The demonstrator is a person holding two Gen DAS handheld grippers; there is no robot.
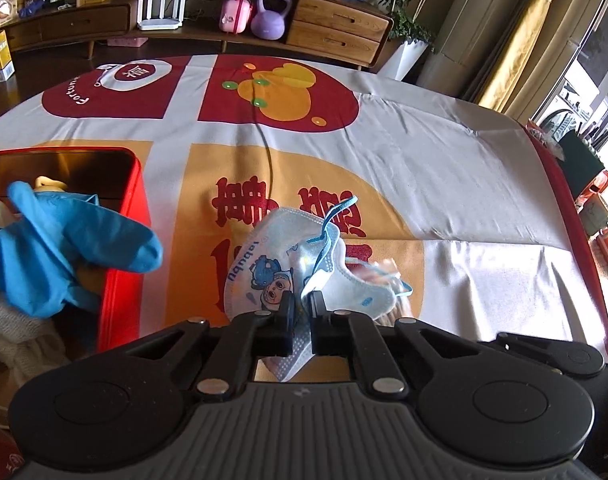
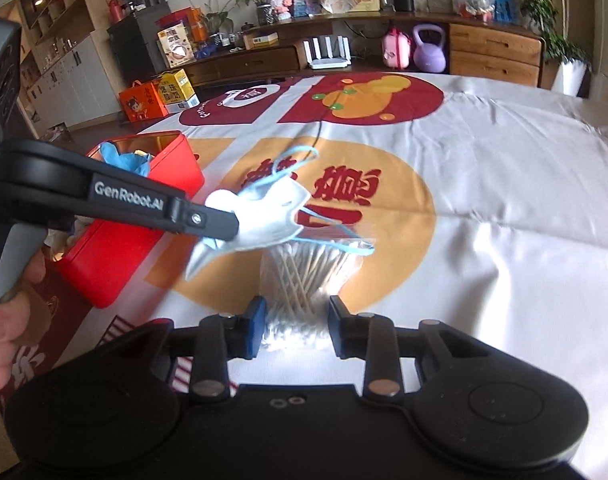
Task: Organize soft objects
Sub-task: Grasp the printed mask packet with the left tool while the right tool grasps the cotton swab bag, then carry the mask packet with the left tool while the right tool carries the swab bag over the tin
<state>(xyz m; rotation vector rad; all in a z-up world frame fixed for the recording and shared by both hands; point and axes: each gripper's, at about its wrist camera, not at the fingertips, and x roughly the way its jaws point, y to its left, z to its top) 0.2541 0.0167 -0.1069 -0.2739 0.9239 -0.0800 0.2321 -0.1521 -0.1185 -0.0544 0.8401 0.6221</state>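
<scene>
The left claw (image 1: 302, 304) is pinching a face mask (image 1: 272, 264) between its nearly closed jaws and holding it off the table (image 1: 484, 184). The mask is pale blue with cartoon figures and the word "labubu" printed along its edge, seen reversed; its blue ear loops (image 2: 292, 168) are dangling loose. In the right wrist view, the left claw's arm is showing the white lettering "GenRobot.AI", with a hand (image 2: 8, 320) gripping its handle.

The right claw (image 2: 296, 316) is sitting with its jaws partly closed around a clear packet of cotton swabs (image 2: 304, 276) lying on the table; whether the pads are pressing on it cannot be told.

The tablecloth (image 1: 424, 152) is carrying large red Chinese characters on an orange disc, and a red panel reading "Fortune" in white.

A red tin (image 1: 124, 240) is standing on the table to the left, with a blue glove (image 1: 64, 248) hanging over its rim.
</scene>
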